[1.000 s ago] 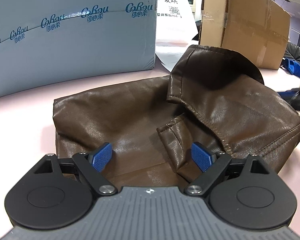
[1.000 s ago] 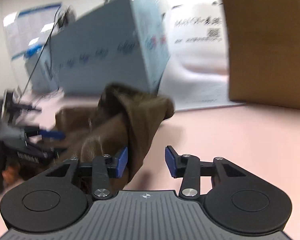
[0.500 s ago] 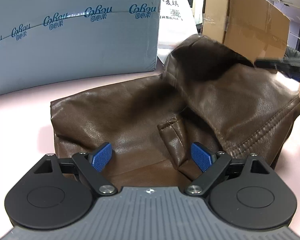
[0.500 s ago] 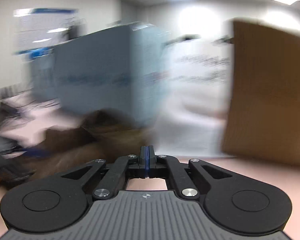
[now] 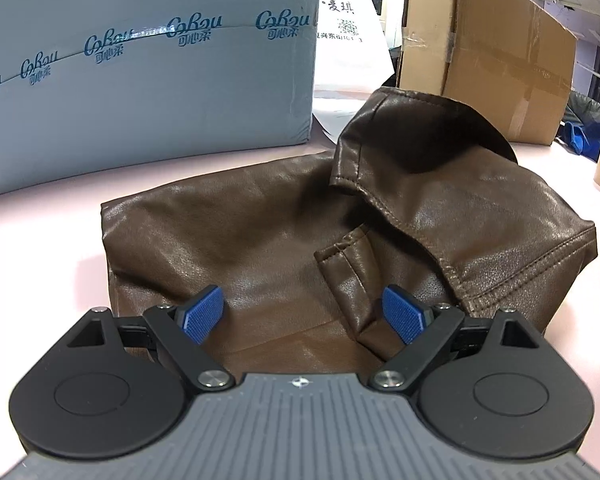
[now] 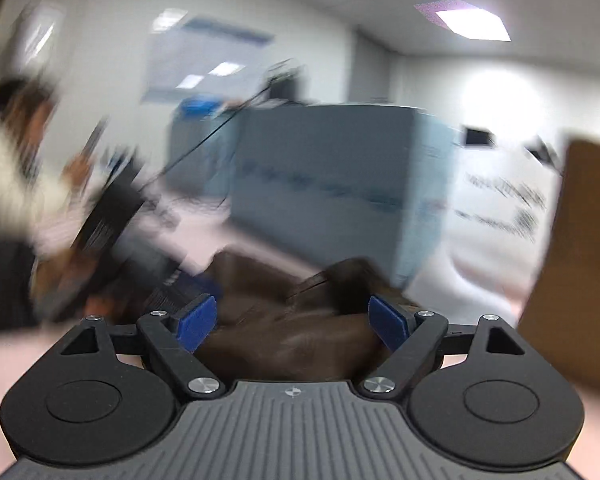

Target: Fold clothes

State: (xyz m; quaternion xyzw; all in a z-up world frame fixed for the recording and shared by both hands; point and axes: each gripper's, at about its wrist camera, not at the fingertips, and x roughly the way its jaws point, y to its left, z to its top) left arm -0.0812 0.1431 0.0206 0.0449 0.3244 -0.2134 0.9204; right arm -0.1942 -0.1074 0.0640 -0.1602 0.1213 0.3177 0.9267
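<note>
Left gripper (image 5: pixel 303 314) spread wide, gripping nothing, low over the near edge of the brown leather jacket (image 5: pixel 260 232). Right gripper (image 6: pixel 294 322) likewise released and empty, poised over the same garment (image 6: pixel 300 336) in a heavily blurred view.

Largest first: pink table (image 5: pixel 40 240), with a blue-grey printed carton (image 5: pixel 148 80) and a cardboard box (image 5: pixel 484 56) standing at the back. Then the jacket, lying in the middle as a rough bundle, apparently folded over at least once, its right side draped on top in a raised hump. Then the small stitched tab (image 5: pixel 340 256) standing proud just ahead of the left gripper's right pad.

Judged step: tidying the fold. Best done by pinching a seamed edge rather than the slick flat panel, closing fully before lifting, carrying the flap low and across, then pressing the hump flat. Stiff material likely to spring back; worth holding down briefly. Better to slow the right side before closing.
</note>
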